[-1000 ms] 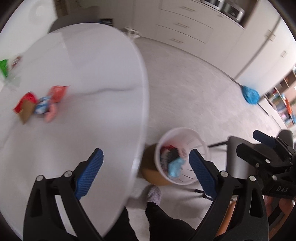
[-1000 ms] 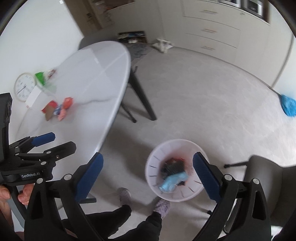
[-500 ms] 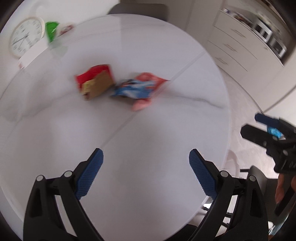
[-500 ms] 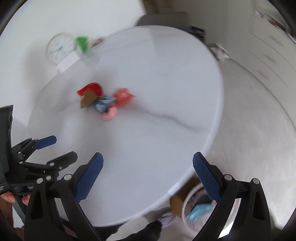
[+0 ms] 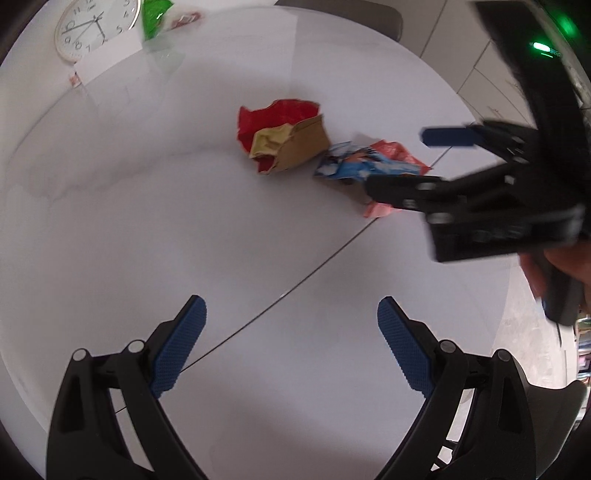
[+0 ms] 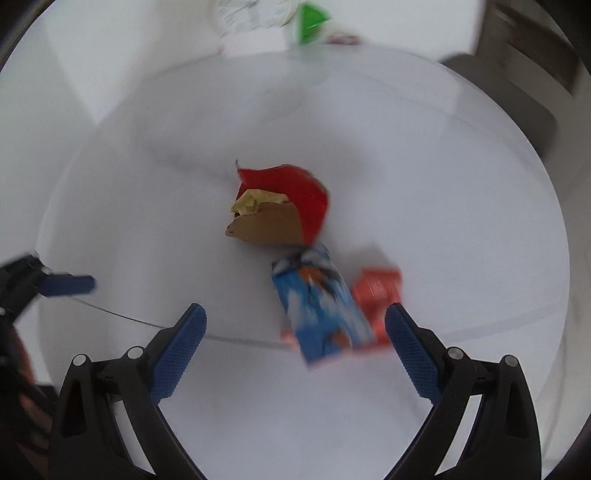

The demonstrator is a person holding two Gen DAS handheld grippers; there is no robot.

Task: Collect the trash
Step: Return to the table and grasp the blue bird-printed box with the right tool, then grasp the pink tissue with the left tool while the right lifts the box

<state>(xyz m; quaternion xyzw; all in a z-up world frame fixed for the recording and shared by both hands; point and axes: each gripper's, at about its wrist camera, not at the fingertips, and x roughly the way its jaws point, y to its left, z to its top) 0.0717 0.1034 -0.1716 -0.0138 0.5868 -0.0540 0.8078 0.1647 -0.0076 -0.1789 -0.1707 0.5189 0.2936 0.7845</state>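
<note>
White counter [image 5: 184, 221], round, with a thin seam across it; the trash sits in a loose cluster toward its middle. We count three pieces: a red-and-brown crumpled wrapper [image 6: 280, 210], a blue wrapper [image 6: 321, 310] just beside it, and an orange-red wrapper [image 6: 380, 295] touching the blue one on its far side. The right-wrist view is blurred, so we cannot tell exactly how the last two overlap.

Right tool [image 6: 295, 332]: jaws wide, nothing between them, poised over the blue wrapper, which lies between the two fingers but nearer the right-hand one. From the left-wrist view the same tool [image 5: 417, 162] reaches in above the blue wrapper [image 5: 362, 166] and covers part of it. Left tool [image 5: 291, 332]: jaws wide, empty, over bare counter, well apart from the red-and-brown wrapper [image 5: 284, 136].

We judge the step in hand to be the approach for a pick, right tool leading, blue wrapper the likely target. Next move, as we read it: lower until the fingers straddle the wrapper, centre it, then close. Thin, flat film may slide or let the fingers skate over it; the touching orange-red piece may come along.

A wall clock [image 5: 96, 29] and a green packet [image 5: 155, 14] lie at the far edge, not yet in play.
</note>
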